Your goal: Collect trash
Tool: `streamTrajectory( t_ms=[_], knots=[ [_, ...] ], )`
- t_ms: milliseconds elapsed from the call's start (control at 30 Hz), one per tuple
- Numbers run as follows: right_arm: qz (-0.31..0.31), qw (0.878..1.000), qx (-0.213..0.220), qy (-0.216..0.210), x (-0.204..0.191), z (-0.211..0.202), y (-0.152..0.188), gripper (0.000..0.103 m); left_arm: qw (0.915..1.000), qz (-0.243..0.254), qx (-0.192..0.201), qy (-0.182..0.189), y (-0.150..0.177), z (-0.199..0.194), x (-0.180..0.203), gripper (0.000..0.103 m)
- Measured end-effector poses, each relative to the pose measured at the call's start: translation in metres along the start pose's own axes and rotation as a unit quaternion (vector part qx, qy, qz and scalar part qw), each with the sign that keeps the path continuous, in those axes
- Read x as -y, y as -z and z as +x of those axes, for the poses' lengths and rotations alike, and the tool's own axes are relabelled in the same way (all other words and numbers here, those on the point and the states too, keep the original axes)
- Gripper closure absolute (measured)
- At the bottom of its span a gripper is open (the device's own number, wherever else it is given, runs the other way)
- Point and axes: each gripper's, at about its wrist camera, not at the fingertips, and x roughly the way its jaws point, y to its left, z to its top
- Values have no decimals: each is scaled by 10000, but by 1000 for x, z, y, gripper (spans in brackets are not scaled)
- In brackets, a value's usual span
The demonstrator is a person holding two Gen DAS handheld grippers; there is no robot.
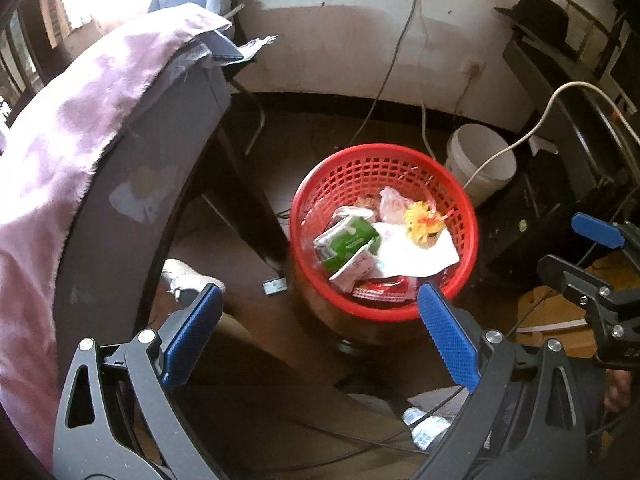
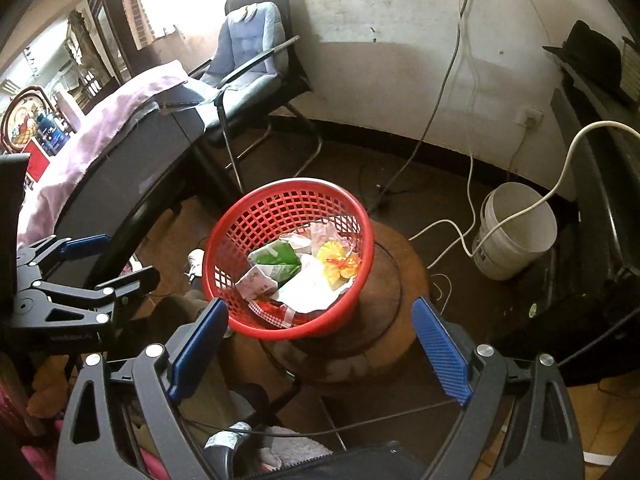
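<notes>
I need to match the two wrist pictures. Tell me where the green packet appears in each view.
Left wrist: green packet right of centre, on the left side inside the red basket.
Right wrist: green packet near centre, again in the basket's left half.
Shared landmark: the white bucket, right of the basket in both.

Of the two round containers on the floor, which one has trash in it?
The red mesh basket, standing on a round wooden stool, holds wrappers, paper and a green packet. The white bucket beside it shows only a white cable running into it.
</notes>
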Motion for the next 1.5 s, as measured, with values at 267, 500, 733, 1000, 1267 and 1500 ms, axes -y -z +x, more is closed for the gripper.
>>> streamTrajectory(
  t_ms=[267,500,733,1000,1267,1500],
  knots=[
    [-8,10000,8,-60,-2,1,-2,12,10000,9,20,-23,1,-1,-1,9],
    [-17,10000,6,-47,-3,2,-3,12,10000,43,22,-53,2,-1,1,9],
    [-7,10000,28,-62,-2,2,-3,12,10000,60,2,-75,2,1,2,9],
    [3,10000,34,-76,-1,1,-4,12,9999,100,-2,-103,3,1,4,9],
    [16,10000,37,-86,-1,1,-4,12,9998,127,-8,-120,4,1,6,9],
    [25,9999,35,-105,1,0,-6,12,9998,138,-30,-124,4,2,7,9]
  ],
)
